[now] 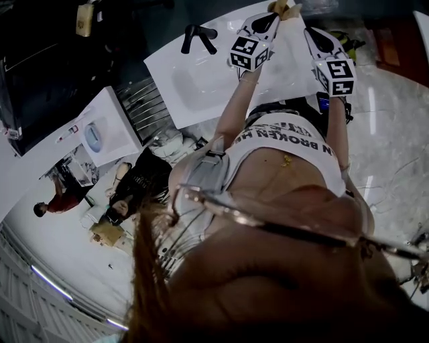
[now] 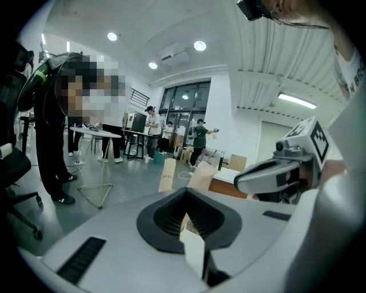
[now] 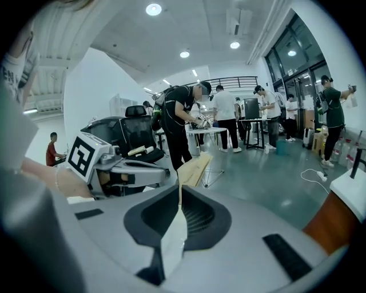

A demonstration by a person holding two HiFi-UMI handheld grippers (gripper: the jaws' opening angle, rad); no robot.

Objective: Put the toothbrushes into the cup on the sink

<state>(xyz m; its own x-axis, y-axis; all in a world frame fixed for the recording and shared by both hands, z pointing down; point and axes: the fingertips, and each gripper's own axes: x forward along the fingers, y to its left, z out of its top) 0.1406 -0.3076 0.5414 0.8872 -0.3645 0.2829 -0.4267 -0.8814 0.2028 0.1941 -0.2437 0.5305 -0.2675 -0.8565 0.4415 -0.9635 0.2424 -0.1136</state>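
Note:
No toothbrush and no cup shows in any view. Both grippers are raised in front of the person, tips close together. The left gripper (image 1: 270,17) (image 2: 186,194) has its jaws closed on a flat tan card (image 2: 201,174), whose edge shows between the pads. From the other side, the right gripper (image 1: 305,27) (image 3: 178,187) is shut on the same tan card (image 3: 194,169), seen as a small tan piece (image 1: 283,8) at both tips in the head view. Each gripper view shows the other gripper alongside: the right one (image 2: 280,169) and the left one (image 3: 114,169).
A white sink counter (image 1: 201,87) with a black faucet (image 1: 198,37) lies beyond the grippers in the head view. The gripper views look out over an open hall with a glossy floor, tables (image 2: 100,134), an office chair (image 3: 134,134) and several people standing.

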